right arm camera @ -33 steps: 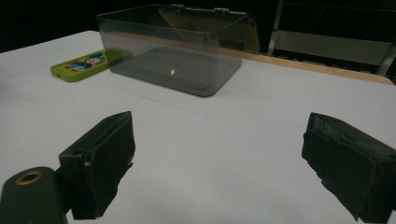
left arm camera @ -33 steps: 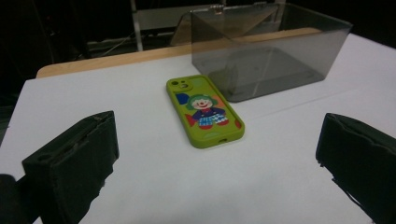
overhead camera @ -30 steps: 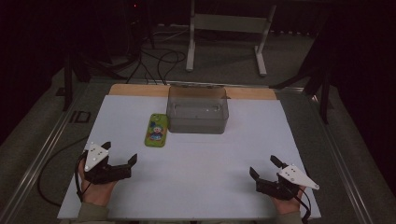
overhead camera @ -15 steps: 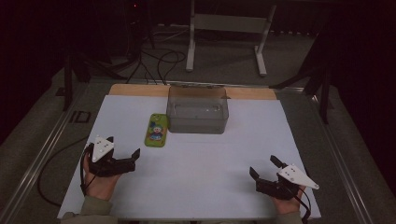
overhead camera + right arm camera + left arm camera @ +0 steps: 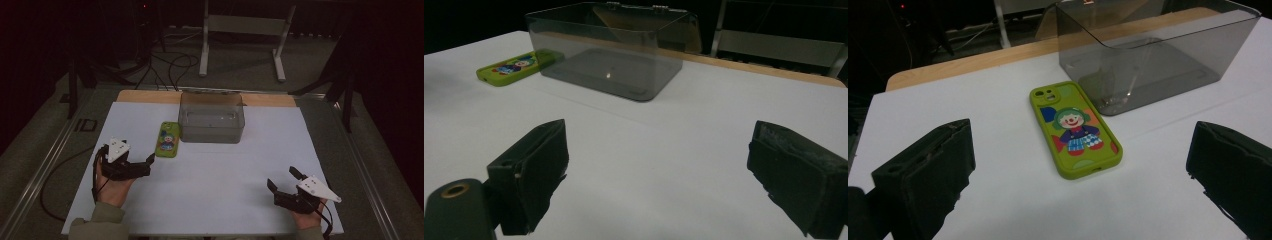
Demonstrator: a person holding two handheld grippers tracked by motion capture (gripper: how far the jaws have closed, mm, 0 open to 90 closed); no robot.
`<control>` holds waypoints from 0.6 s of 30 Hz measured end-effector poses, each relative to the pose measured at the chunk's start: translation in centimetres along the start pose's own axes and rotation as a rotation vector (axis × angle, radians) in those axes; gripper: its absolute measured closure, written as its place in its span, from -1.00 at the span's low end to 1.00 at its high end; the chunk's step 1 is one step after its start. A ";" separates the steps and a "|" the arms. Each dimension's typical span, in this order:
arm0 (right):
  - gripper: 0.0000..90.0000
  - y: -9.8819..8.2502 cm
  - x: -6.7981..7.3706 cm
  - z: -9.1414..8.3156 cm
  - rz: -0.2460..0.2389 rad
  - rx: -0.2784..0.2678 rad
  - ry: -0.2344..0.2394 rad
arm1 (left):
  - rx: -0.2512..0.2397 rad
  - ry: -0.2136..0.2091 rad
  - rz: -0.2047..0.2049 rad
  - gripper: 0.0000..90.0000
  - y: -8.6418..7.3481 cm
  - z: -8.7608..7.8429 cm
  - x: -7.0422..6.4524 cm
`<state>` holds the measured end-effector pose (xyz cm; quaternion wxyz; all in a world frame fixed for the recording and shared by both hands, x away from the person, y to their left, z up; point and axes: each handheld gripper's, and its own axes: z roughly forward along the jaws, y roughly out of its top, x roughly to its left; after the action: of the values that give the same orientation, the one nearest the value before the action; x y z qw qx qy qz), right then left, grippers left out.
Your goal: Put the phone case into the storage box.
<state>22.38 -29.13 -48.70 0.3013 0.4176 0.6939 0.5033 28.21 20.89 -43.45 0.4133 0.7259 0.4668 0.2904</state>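
A green phone case [image 5: 168,140] with a clown picture lies flat on the white sheet, just left of an open, smoky clear box [image 5: 211,120]. My left gripper [image 5: 142,159] is open, a little short of the case's near end and to its left. In the left gripper view the case [image 5: 1075,129] lies between and beyond the wide-apart jaws, with the box [image 5: 1153,55] behind it. My right gripper [image 5: 282,179] is open near the front right of the sheet with nothing between its jaws. In the right gripper view the box [image 5: 614,45] and case [image 5: 511,66] sit far ahead.
The white sheet [image 5: 215,195] covers the table, with a wooden strip [image 5: 145,96] along the back edge. A metal rail [image 5: 45,165] runs down the left side. Behind the table stand a metal frame [image 5: 240,25] and cables [image 5: 165,60] on the floor.
My left gripper has moved forward and to the right, closer to the phone case. The right gripper, the case and the box have stayed where they were.
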 end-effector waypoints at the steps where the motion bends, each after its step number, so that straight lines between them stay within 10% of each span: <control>1: -0.79 0.0 0.0 0.0 -0.001 0.000 0.000 | 0.007 0.003 0.002 -1.00 0.2 0.2 0.0; 18: -0.79 0.0 -0.1 0.0 0.001 0.000 -0.002 | 0.059 0.022 0.006 -1.00 1.4 2.4 0.0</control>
<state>22.38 -29.20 -48.70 0.3018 0.4184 0.6936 0.5028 30.80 19.77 -43.41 0.3859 0.7358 0.4775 0.2856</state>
